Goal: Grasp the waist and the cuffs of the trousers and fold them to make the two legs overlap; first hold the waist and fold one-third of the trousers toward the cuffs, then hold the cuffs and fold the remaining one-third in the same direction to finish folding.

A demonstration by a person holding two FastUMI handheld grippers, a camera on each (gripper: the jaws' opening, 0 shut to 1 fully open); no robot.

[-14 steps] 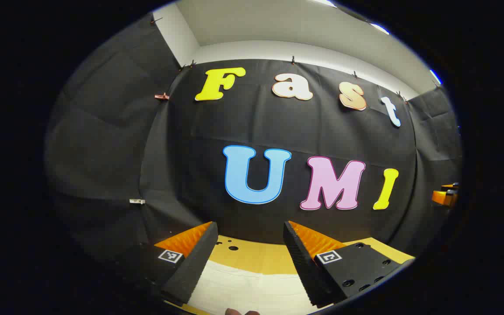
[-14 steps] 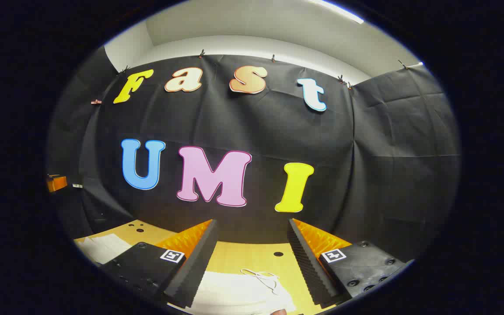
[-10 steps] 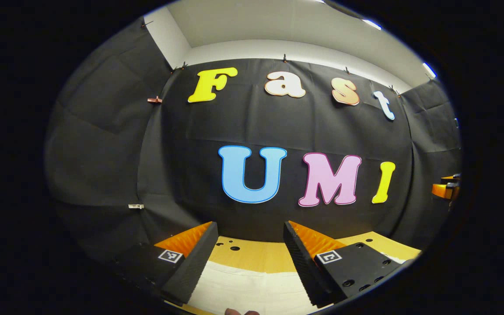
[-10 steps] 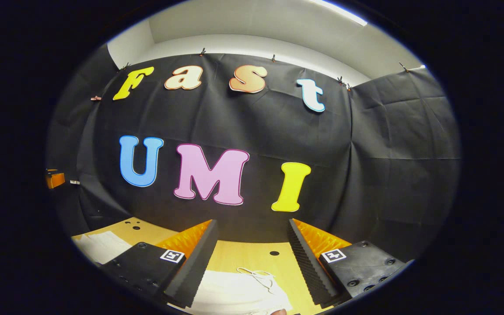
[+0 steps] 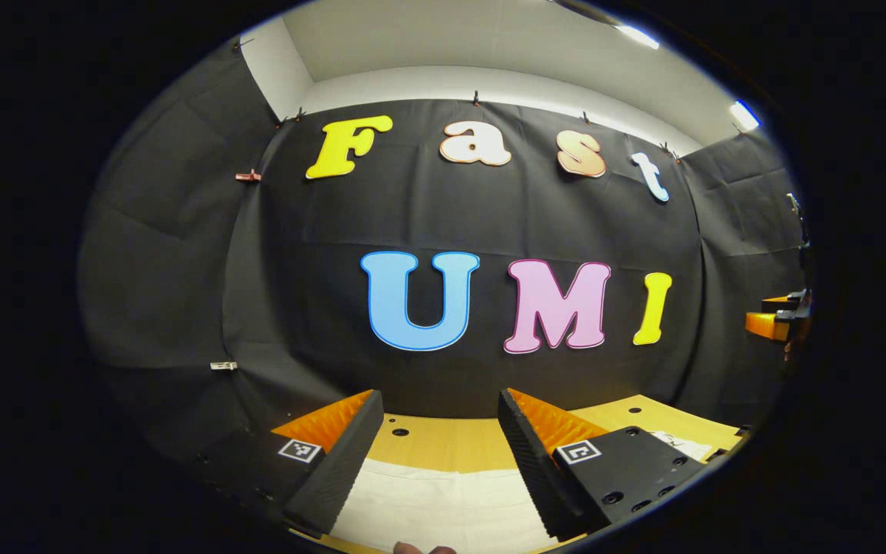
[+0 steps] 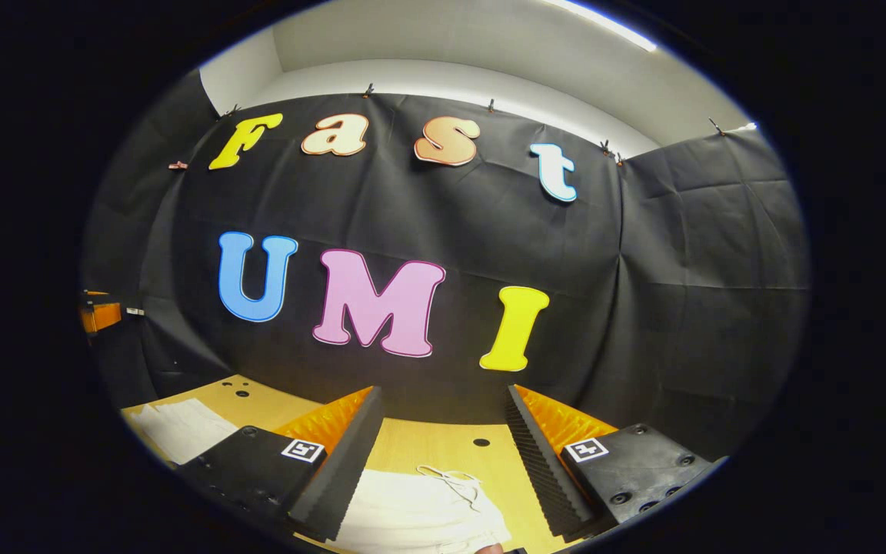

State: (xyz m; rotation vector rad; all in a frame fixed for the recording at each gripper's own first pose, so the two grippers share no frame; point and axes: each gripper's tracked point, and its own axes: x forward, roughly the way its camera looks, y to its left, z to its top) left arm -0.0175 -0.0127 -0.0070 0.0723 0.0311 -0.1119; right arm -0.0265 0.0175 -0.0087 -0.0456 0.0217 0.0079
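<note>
Both my claws are hanging with fingers apart, gripping nothing: left gripper (image 5: 437,454), right gripper (image 6: 439,454) | white cloth trousers (image 6: 420,512) are lying flat on the yellow wooden desk (image 6: 428,450), just below and ahead | drawstring waist is lying under my right claw, long axis running toward my left.

A booth hung with black cloth, pale wall and ceiling above

Black cloth (image 6: 489,223) covers the far wall and both sides, clipped along its top edge. Above it runs a white wall (image 5: 489,78) with ceiling lights (image 6: 604,23). A light wooden table (image 6: 443,454) with small holes lies near.
</note>
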